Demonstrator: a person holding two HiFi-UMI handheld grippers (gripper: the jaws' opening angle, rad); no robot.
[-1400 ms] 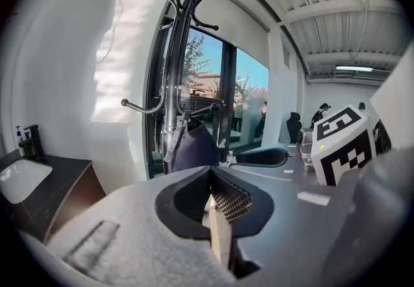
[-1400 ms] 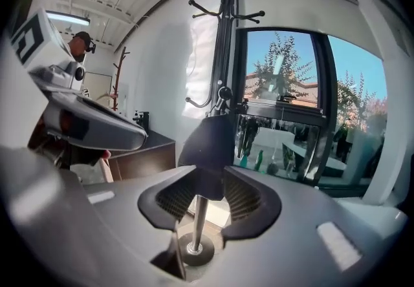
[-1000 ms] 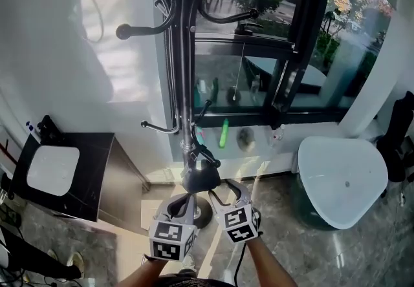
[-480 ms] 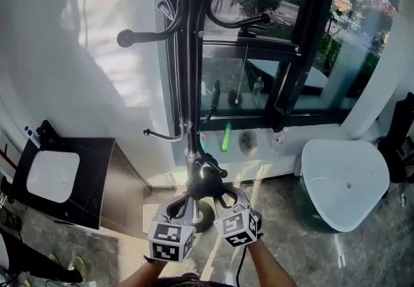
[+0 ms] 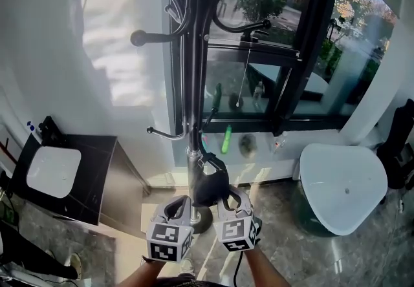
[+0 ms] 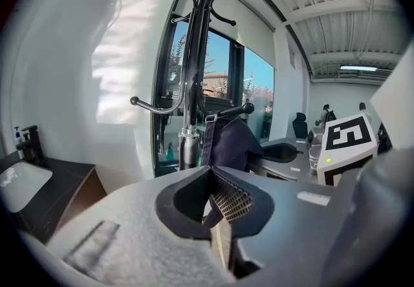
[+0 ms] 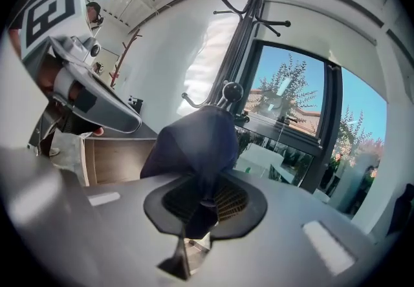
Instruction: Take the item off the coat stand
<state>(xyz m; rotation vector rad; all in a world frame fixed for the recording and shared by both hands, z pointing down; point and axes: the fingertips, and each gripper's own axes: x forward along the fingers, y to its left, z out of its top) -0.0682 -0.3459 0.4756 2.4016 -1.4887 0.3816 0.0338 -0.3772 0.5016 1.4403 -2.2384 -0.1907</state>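
A black coat stand (image 5: 194, 53) rises in front of the window. A dark navy cloth item (image 5: 210, 185) hangs by its strap from a low knobbed hook (image 7: 232, 92). My right gripper (image 5: 226, 198) is at the item's lower edge; its jaws are closing and the fabric (image 7: 194, 147) is pinched between the pads. My left gripper (image 5: 183, 205) sits just left of it, beside the pole, shut with nothing between its pads (image 6: 231, 200). In the left gripper view the item (image 6: 234, 143) hangs to the right of the pole (image 6: 189, 85).
A black cabinet with a white basin (image 5: 55, 172) stands at the left wall. A white rounded table (image 5: 343, 185) is at the right. The stand's round base (image 5: 202, 218) lies under the grippers. Upper hooks (image 5: 139, 38) stick out leftward overhead.
The right gripper's jaws have gone from wide open to closed on the dark item's lower edge. Both grippers have edged up toward the stand.
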